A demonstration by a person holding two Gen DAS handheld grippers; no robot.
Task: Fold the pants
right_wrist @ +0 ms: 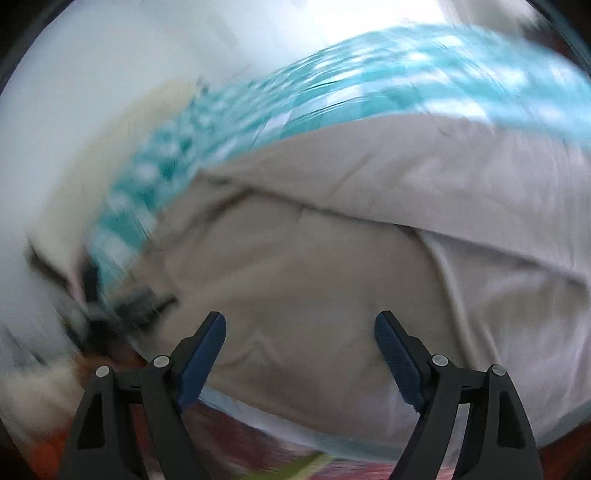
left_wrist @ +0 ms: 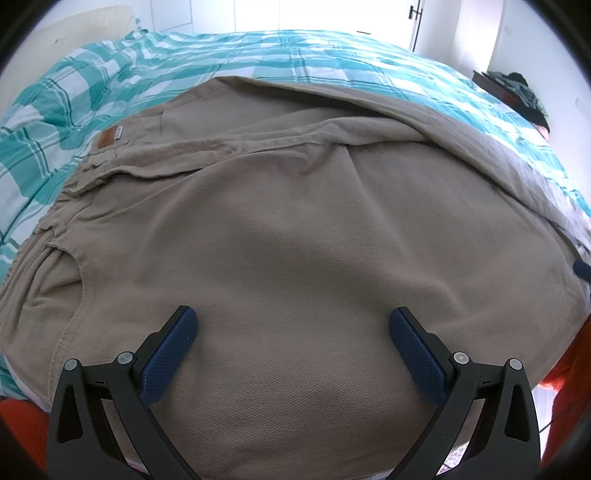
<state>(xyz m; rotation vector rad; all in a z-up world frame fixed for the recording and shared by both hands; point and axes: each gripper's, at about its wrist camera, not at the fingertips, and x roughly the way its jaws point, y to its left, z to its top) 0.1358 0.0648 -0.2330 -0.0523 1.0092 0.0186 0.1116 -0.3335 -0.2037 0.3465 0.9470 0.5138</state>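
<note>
Tan pants (left_wrist: 280, 229) lie spread across a bed, waistband and a brown leather patch (left_wrist: 109, 137) at the left, one leg folded over the other toward the right. My left gripper (left_wrist: 293, 323) hovers open just above the seat of the pants, nothing between its blue pads (left_wrist: 173, 354). The right wrist view is blurred by motion. It shows the same pants (right_wrist: 314, 266), and my right gripper (right_wrist: 300, 325) stands open over the cloth near the bed's front edge, holding nothing.
A teal and white checked bedspread (left_wrist: 236, 51) covers the bed beneath the pants. A cream pillow (left_wrist: 88, 22) lies at the far left. Dark clothes (left_wrist: 524, 92) sit on a low piece of furniture at the far right. Orange-red fabric (left_wrist: 569, 362) shows below the bed edge.
</note>
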